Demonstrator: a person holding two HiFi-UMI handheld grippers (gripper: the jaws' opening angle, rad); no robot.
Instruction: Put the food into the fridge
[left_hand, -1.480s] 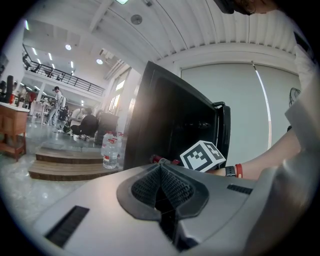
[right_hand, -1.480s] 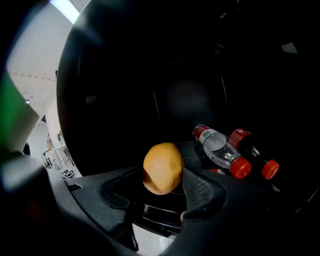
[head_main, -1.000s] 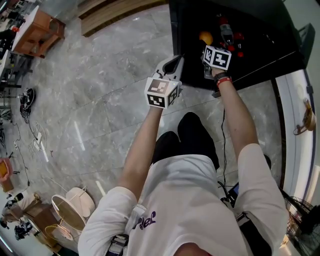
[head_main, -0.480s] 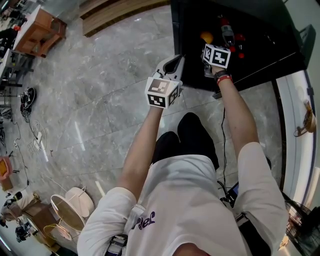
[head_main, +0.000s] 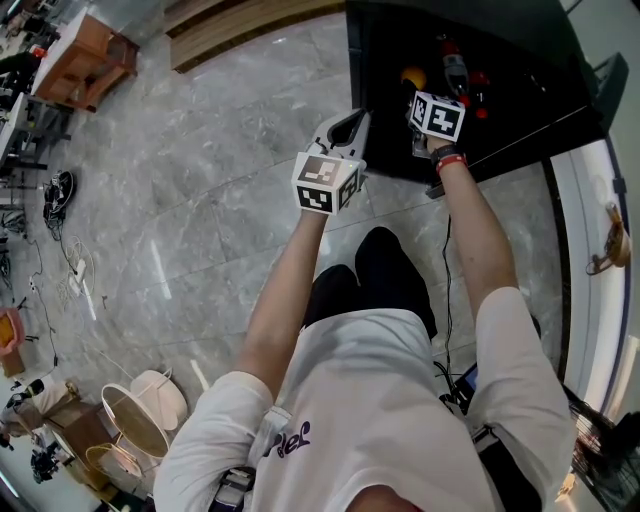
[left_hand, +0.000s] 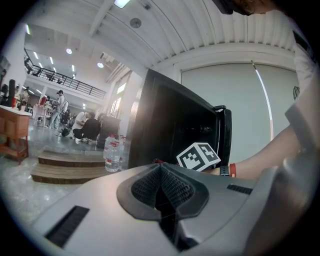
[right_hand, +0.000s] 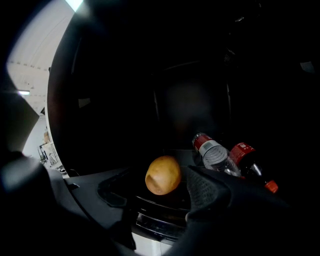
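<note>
Apparently the drop-off is happening right now: the right gripper (right_hand: 157, 191) has its jaws spreading wide, and the potato (right_hand: 163, 175) sits between them. Neither pad seems to press on it: there is a dark gap on the left side, while the right pad stands just beside the potato's skin. Below the jaws runs the front edge of a shelf (right_hand: 159, 220), and the potato looks to rest on it, though the dimness makes the contact hard to read. Beyond the jaws and off to their right lie a water bottle (right_hand: 215, 154) and a cola bottle (right_hand: 248, 159), side by side, deeper in the dark fridge (head_main: 520, 60).

The left gripper (left_hand: 160, 187) has its jaws pressed together on nothing and hangs outside the fridge, near its open door.

As a judgement, the task is nearly done for this item: the potato is inside. What is left is to draw the right jaws back clear without nudging it, and to close the door if nothing more is to go in
</note>
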